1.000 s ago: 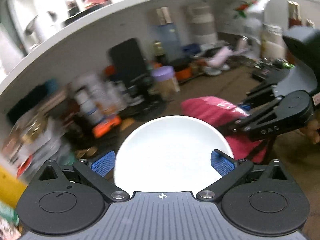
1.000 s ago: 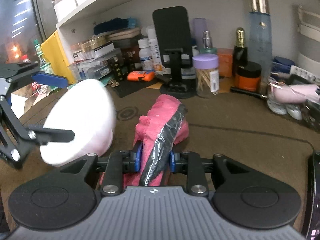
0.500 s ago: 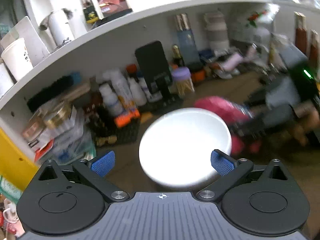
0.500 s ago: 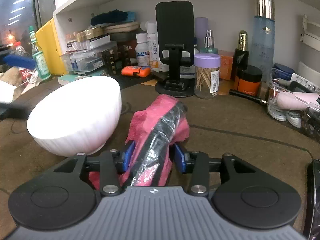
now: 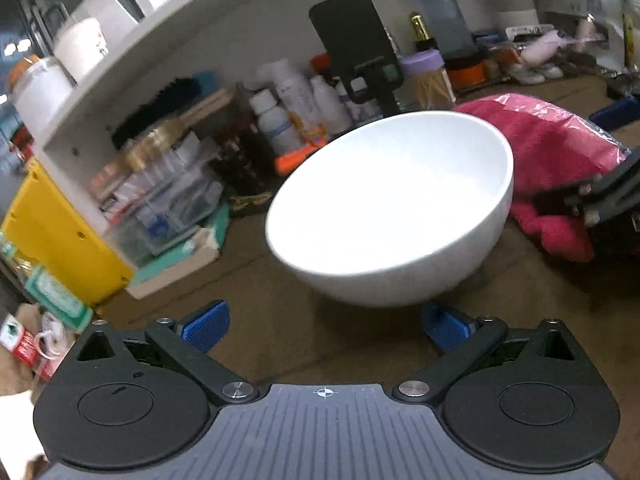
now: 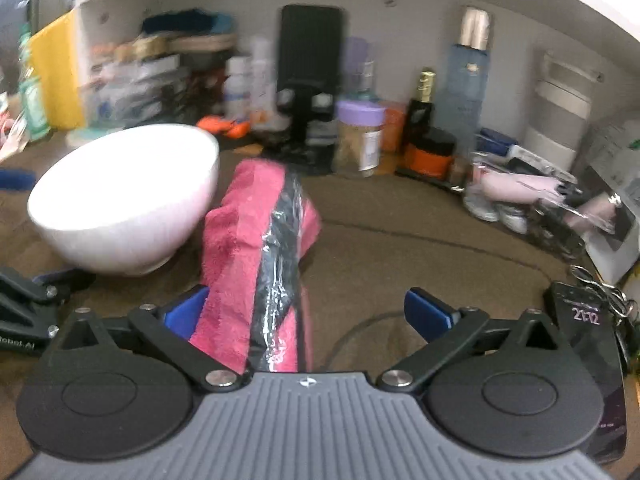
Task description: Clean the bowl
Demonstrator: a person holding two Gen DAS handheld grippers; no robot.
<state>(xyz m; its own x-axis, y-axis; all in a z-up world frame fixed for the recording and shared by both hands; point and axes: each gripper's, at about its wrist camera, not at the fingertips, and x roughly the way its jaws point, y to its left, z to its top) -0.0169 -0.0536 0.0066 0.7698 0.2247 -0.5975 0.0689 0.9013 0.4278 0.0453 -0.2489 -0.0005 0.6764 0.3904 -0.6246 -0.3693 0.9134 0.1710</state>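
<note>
A white bowl (image 5: 390,208) stands upright on the brown table, just ahead of my left gripper (image 5: 324,326), which is open and empty with its blue pads below the bowl's base. The bowl also shows in the right wrist view (image 6: 124,200) at the left. A pink cloth (image 6: 256,248) with a black plastic-wrapped strip lies on the table beside the bowl. My right gripper (image 6: 308,314) is open; the cloth lies against its left pad, not gripped. The cloth shows in the left wrist view (image 5: 560,160) right of the bowl.
Bottles, jars and a black phone stand (image 6: 310,80) crowd the back under a white shelf (image 5: 160,52). A purple-lidded toothpick jar (image 6: 360,136) stands behind the cloth. A phone with keys (image 6: 588,320) lies at the right. A yellow box (image 5: 52,232) is at the left.
The left gripper let go of the bowl, which now stands on the table, and drew back. The right gripper opened and released the pink cloth.
</note>
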